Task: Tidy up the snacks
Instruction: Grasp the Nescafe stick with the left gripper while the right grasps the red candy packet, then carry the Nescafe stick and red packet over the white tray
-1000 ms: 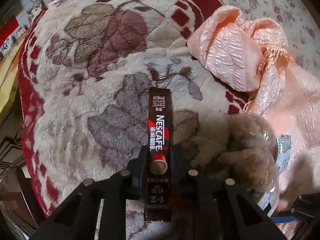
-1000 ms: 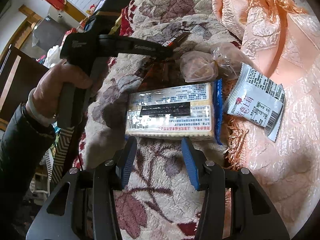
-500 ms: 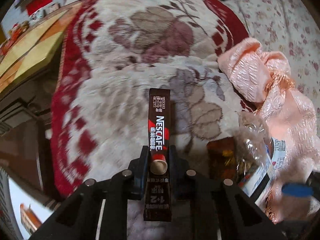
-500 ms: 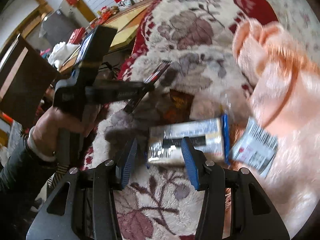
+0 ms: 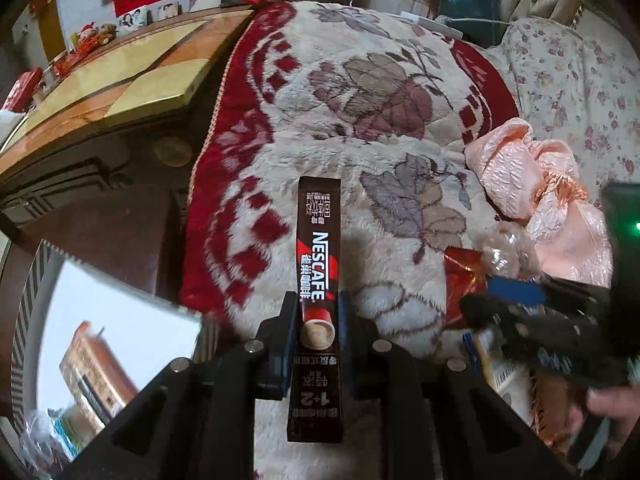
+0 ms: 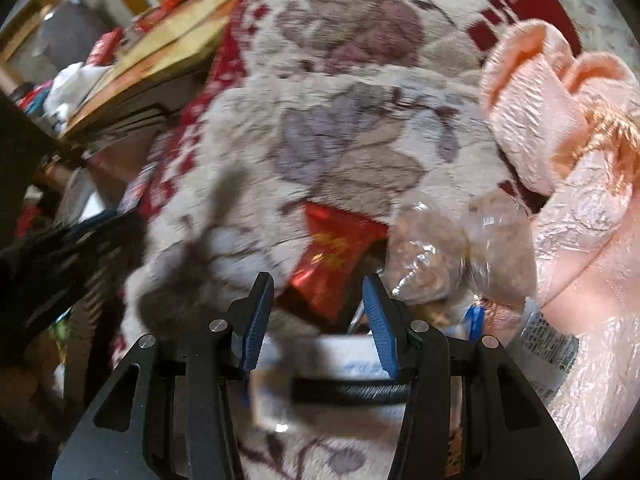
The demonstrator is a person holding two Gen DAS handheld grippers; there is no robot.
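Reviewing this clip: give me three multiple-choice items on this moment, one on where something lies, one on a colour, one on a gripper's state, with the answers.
1. Where does the red foil packet lie?
A. on the plush floral blanket, beside the clear bags
B. on the wooden table
C. inside the peach cloth

2. What colour are the pads of the right gripper?
A. red
B. blue
C. white

3. What is the state of the left gripper?
A. open and empty
B. shut on the Nescafe coffee stick
C. shut on the red foil packet

Answers:
1 A, the packet rests on the blanket next to the bags.
2 B, both pads show blue.
3 B, the stick is clamped between the jaws and points away from the camera.
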